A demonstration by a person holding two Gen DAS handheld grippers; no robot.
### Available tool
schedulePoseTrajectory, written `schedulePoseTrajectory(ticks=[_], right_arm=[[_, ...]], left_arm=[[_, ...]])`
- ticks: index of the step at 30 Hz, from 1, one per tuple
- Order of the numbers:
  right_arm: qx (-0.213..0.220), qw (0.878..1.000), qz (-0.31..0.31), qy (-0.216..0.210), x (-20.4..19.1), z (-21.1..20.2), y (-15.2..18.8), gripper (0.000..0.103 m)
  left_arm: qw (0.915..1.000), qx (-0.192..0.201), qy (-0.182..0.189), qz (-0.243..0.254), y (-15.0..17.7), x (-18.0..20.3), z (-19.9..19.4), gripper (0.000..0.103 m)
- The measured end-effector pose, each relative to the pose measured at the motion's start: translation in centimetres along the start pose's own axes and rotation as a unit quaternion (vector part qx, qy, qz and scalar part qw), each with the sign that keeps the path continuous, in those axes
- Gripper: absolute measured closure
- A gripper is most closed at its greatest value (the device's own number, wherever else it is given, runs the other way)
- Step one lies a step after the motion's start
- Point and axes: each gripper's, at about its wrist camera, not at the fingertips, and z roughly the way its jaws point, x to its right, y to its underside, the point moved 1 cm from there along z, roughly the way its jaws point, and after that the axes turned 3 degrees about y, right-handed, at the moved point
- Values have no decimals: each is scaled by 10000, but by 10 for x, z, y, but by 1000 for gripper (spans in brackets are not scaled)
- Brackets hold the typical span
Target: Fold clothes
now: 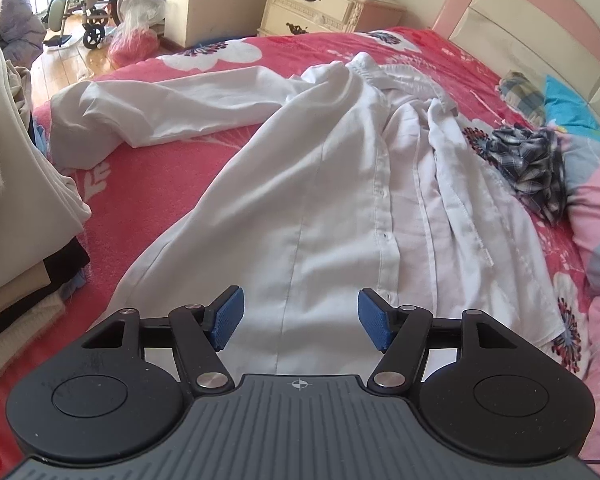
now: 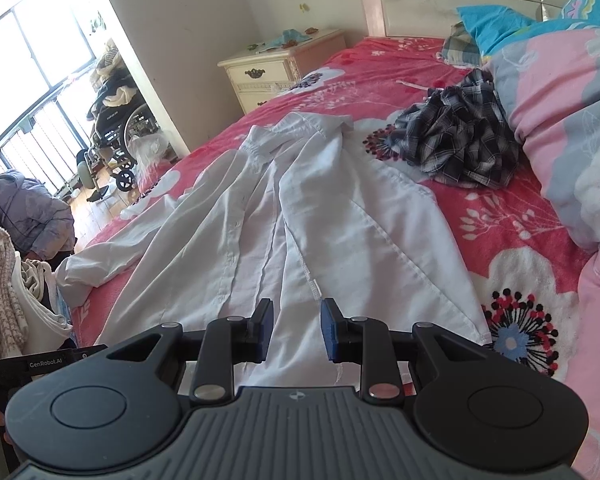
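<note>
A white button-up shirt [image 1: 332,184] lies spread lengthwise on the red flowered bedspread [image 1: 156,184], collar toward the headboard and one long sleeve [image 1: 148,108] stretched out to the left. My left gripper [image 1: 300,318] hovers over the shirt's hem end, open, with nothing between its blue pads. In the right wrist view the same shirt [image 2: 324,216] runs away from me, its right side folded inward. My right gripper [image 2: 296,330] is above the hem near a seam, open with a narrower gap and holding nothing.
A crumpled dark plaid garment [image 2: 456,140] lies right of the shirt beside a pink and grey quilt [image 2: 572,128]. Stacked clothes [image 1: 16,208] rise at the bed's left edge. A nightstand [image 1: 320,4], a wheelchair [image 2: 116,128] and a person in a purple jacket [image 2: 32,212] are beyond.
</note>
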Motion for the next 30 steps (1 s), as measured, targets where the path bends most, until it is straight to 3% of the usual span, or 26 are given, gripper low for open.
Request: schedulePoseTrajectory(ticks=[30], right_arm=[[-194, 9998, 29, -21, -6, 15, 6, 75]], left_arm=[[9997, -148, -182, -41, 6, -7, 12, 36]])
